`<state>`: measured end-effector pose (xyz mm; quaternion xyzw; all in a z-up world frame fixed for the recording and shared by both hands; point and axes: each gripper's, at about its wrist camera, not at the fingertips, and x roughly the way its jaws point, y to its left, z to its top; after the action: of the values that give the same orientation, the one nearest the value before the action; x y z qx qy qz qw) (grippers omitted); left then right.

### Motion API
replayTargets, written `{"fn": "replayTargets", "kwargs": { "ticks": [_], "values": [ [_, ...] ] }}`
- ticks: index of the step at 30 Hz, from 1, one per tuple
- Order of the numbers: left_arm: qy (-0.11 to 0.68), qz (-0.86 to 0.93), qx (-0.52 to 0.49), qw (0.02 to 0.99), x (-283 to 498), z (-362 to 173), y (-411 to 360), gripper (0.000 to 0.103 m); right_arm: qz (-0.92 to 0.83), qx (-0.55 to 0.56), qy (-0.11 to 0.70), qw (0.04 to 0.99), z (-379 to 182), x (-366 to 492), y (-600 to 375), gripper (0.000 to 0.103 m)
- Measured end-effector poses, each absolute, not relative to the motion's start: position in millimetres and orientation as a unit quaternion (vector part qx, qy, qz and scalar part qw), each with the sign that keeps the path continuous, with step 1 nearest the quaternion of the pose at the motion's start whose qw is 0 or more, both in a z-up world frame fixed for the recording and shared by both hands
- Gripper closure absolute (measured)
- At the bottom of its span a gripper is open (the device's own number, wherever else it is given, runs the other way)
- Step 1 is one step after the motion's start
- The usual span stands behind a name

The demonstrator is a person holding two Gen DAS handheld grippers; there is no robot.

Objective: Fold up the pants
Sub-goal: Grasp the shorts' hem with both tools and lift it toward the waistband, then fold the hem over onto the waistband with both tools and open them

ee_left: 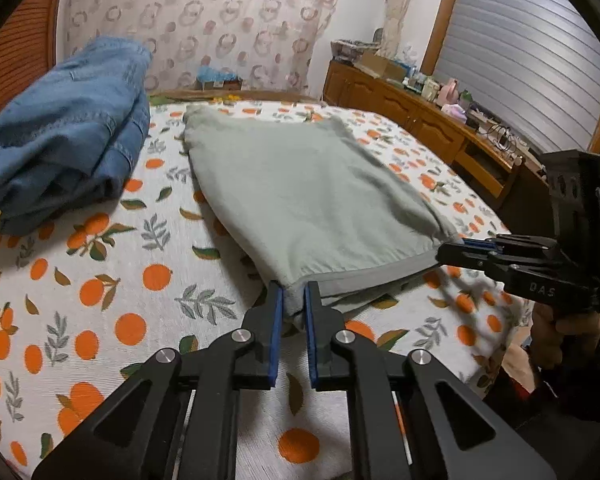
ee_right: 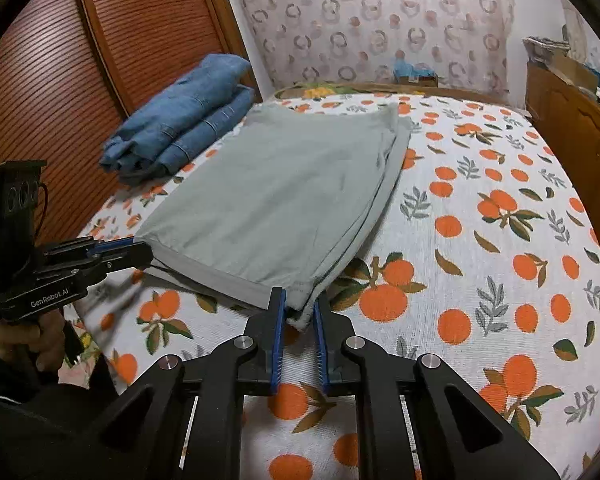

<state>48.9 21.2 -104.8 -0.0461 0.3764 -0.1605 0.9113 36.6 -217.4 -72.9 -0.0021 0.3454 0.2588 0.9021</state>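
Light grey pants [ee_left: 300,184] lie folded flat on the orange-print bedspread [ee_left: 100,280], hem edge nearest me. My left gripper [ee_left: 294,294] is shut on the near left corner of the pants, cloth pinched between its blue pads. My right gripper [ee_right: 300,300] is shut on the near right corner of the same pants [ee_right: 276,200]. Each gripper shows in the other's view: the right gripper [ee_left: 446,252] at the hem's right end, the left gripper [ee_right: 142,254] at its left end. A hand holds each handle.
Folded blue jeans [ee_right: 180,120] are stacked at the bed's far left, beside a louvred wooden door [ee_right: 80,60]. A wooden cabinet [ee_left: 412,112] with clutter on top runs along the right side. A patterned curtain hangs behind the bed.
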Motion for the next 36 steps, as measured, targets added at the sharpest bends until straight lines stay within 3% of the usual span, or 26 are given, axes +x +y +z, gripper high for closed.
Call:
{"fn": "replayTargets", "kwargs": {
  "ticks": [36],
  "values": [
    [0.262,-0.200,-0.037,0.943,-11,-4,14,0.092,0.301,-0.008,0.255,0.919,5,-43,-249,0.090]
  ]
}}
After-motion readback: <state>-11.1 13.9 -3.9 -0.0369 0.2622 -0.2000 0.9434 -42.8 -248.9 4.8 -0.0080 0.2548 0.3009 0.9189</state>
